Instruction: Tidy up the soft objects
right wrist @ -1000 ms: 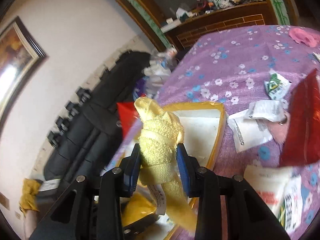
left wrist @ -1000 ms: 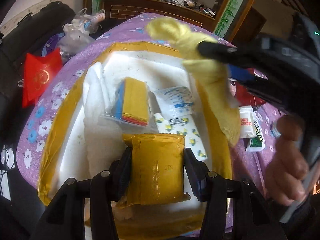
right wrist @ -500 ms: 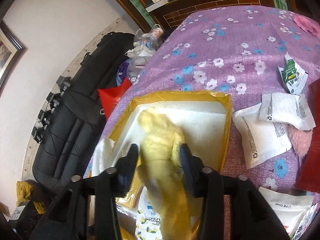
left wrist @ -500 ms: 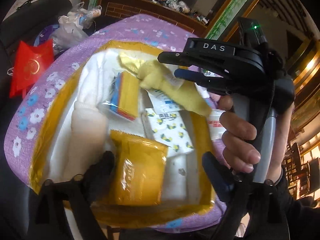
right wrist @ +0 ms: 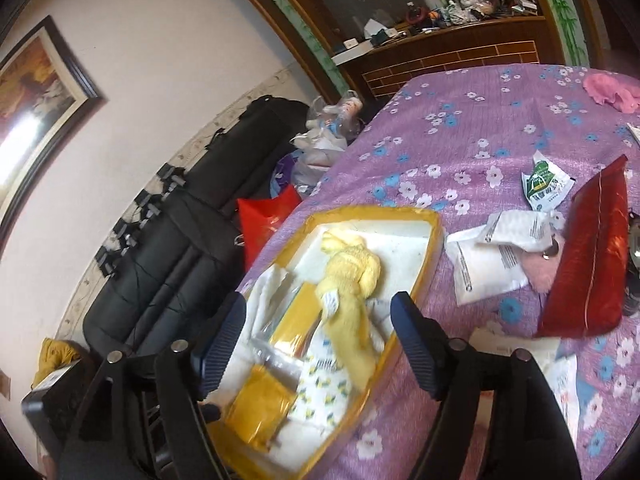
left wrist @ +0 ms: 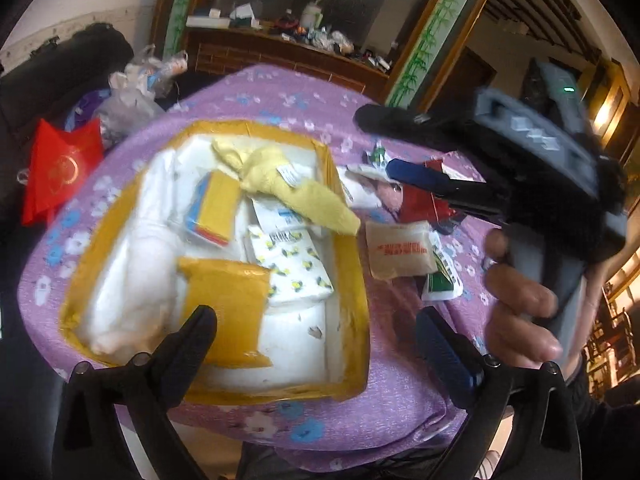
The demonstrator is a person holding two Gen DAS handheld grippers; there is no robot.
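Yellow cloth (right wrist: 352,288) lies loose in the white, yellow-edged box (left wrist: 348,252), one end draped over its rim, beside a yellow packet (left wrist: 228,300) and a bee-print pack (left wrist: 292,268). Both the left gripper (left wrist: 316,336) and right gripper (right wrist: 320,340) have just been opening; their jaws stand wide, holding nothing. Other packets litter the purple floral tablecloth (right wrist: 460,128).

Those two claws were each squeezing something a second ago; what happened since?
Both let go. The left claw has just opened, leaving the orange packet in the box. The right claw has just opened, dropping the yellow cloth there. Other packets stayed put.
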